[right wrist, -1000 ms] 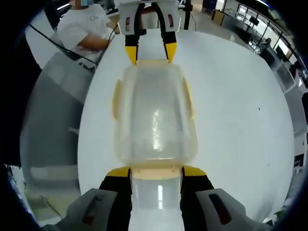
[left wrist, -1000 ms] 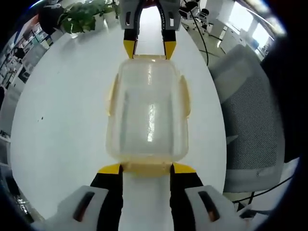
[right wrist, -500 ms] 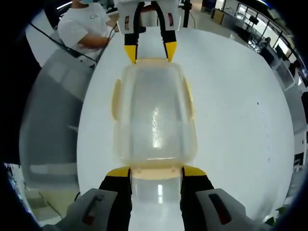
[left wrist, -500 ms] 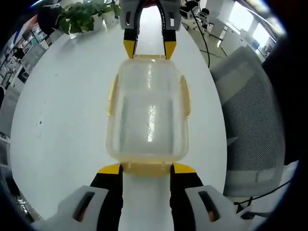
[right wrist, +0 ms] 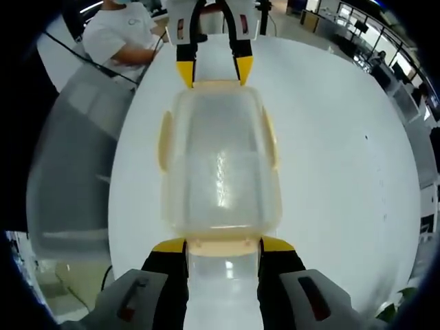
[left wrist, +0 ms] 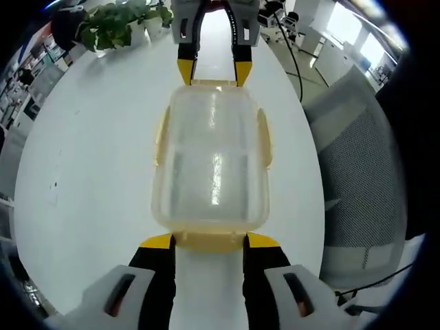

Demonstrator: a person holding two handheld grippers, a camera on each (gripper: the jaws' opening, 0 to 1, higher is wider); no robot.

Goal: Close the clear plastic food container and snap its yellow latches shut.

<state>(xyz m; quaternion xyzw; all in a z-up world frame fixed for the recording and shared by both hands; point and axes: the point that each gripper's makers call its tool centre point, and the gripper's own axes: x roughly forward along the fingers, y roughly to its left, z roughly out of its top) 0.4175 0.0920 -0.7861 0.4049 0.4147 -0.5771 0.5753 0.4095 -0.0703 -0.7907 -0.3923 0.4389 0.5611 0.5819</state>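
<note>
The left gripper (left wrist: 210,240), jaws spread, brackets the yellow end latch (left wrist: 210,239) at frame bottom; the right gripper (right wrist: 223,243) does likewise. The clear container (left wrist: 211,165), lid on, empty, sits mid-frame on the white table (left wrist: 89,172). Potted plants (left wrist: 113,24) stand upper left.

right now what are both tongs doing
Left tongs: open, tips against the near end latch of the container.
Right tongs: open, tips against the opposite end latch.

Lidded clear container (left wrist: 210,165) (upright, tabletop)
</note>
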